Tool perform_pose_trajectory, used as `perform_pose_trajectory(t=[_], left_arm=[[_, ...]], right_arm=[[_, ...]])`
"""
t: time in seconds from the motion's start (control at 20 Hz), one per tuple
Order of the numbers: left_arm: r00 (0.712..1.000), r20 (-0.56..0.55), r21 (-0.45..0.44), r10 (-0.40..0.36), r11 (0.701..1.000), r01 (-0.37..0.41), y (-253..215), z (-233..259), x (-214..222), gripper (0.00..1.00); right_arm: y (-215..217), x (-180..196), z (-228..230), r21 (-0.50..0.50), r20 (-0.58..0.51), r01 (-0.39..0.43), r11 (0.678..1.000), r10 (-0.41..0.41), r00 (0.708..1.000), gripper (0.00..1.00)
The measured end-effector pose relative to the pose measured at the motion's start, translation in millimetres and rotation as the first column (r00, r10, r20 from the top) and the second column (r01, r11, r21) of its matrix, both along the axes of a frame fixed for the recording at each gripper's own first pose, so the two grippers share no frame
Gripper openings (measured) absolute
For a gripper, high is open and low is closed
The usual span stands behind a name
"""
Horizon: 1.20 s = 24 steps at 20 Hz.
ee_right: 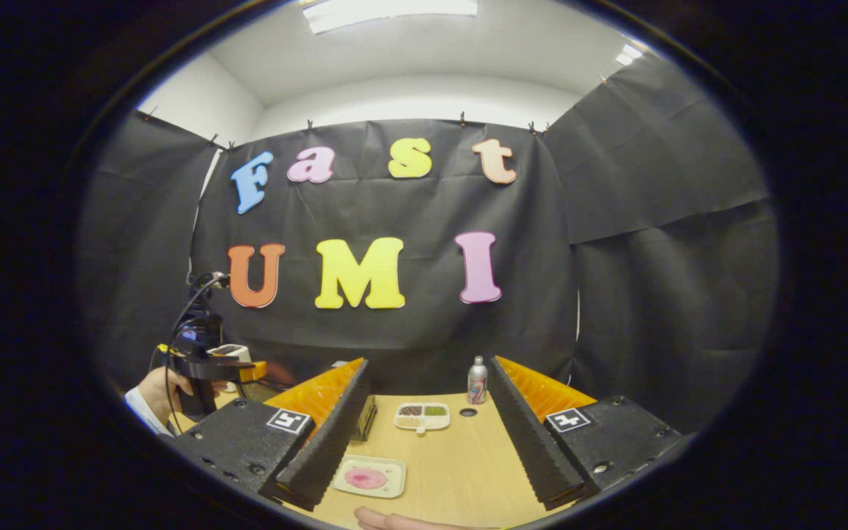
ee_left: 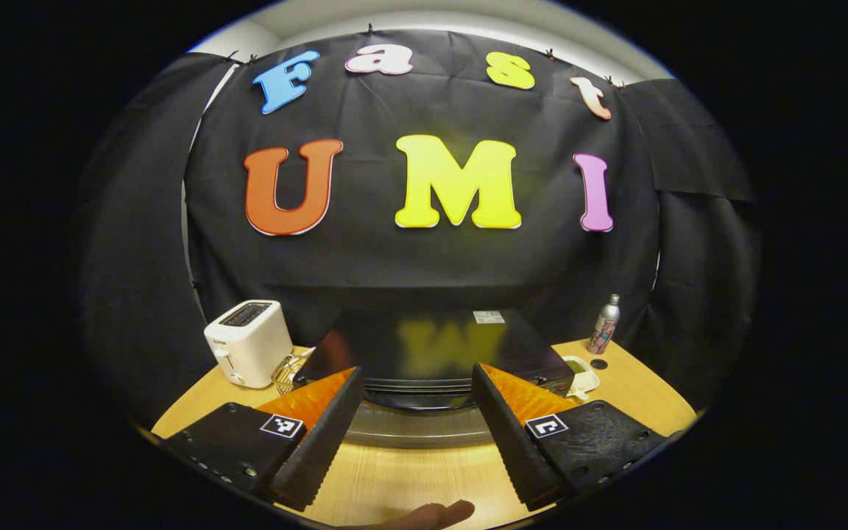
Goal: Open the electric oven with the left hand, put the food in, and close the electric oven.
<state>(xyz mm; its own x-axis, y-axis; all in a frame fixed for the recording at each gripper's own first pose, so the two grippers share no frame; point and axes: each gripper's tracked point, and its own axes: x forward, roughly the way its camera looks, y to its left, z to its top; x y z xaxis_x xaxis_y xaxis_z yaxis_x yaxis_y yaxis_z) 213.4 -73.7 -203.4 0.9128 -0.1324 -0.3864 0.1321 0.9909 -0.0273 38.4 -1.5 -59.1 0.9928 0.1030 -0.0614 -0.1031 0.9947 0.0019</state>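
- The left tool (ee_left: 417,412) stood wide, empty — the electric oven (ee_left: 431,353) lay dead ahead, its handle running crosswise between the fingers.
- The right tool (ee_right: 424,434) gaped too, over the table (ee_right: 461,471).

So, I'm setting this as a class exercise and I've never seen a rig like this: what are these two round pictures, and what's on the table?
A person holds a two-finger gripper in each hand, and each carries a camera looking along its fingers. The left gripper faces a black electric oven, door closed, with a white toaster to its left and a spray bottle to its right. The right gripper looks over the wooden table at a plate with pink food and a divided dish farther back. Both grippers are open and hold nothing. The right gripper view also shows the other gripper and the hand holding it.
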Motion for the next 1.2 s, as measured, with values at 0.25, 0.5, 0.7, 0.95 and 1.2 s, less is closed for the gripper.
perform_pose_trajectory(t=[0.25, 0.5, 0.7, 0.95, 1.2], left_arm=[[1.000, -0.017, 0.024, -0.016, 1.000, 0.017, -2, -24, 24, 0.95], [0.998, -0.062, 0.014, 0.001, 1.000, 0.000, -1, -46, 37, 0.95], [0.999, -0.048, 0.070, -0.010, 0.997, 0.014, -5, -44, 43, 0.95], [0.999, -0.043, 0.045, -0.030, 0.998, 0.032, -5, -44, 39, 0.94], [1.000, 0.004, 0.054, -0.023, 0.998, 0.023, -4, -43, 34, 0.95]], right_arm=[[-10, 4, 8, -0.037, 0.035, 0.019, 0.999, -0.018, 0.999, 0.97], [-12, 1, 12, -0.049, 0.068, 0.022, 0.999, -0.019, 0.998, 0.98], [-17, 2, 6, -0.040, 0.053, 0.036, 0.999, -0.034, 0.998, 0.98], [-17, 0, -1, -0.020, 0.029, 0.039, 0.999, -0.038, 0.999, 0.98], [-21, -5, -2, -0.021, 0.023, 0.035, 0.999, -0.034, 0.999, 0.98]])
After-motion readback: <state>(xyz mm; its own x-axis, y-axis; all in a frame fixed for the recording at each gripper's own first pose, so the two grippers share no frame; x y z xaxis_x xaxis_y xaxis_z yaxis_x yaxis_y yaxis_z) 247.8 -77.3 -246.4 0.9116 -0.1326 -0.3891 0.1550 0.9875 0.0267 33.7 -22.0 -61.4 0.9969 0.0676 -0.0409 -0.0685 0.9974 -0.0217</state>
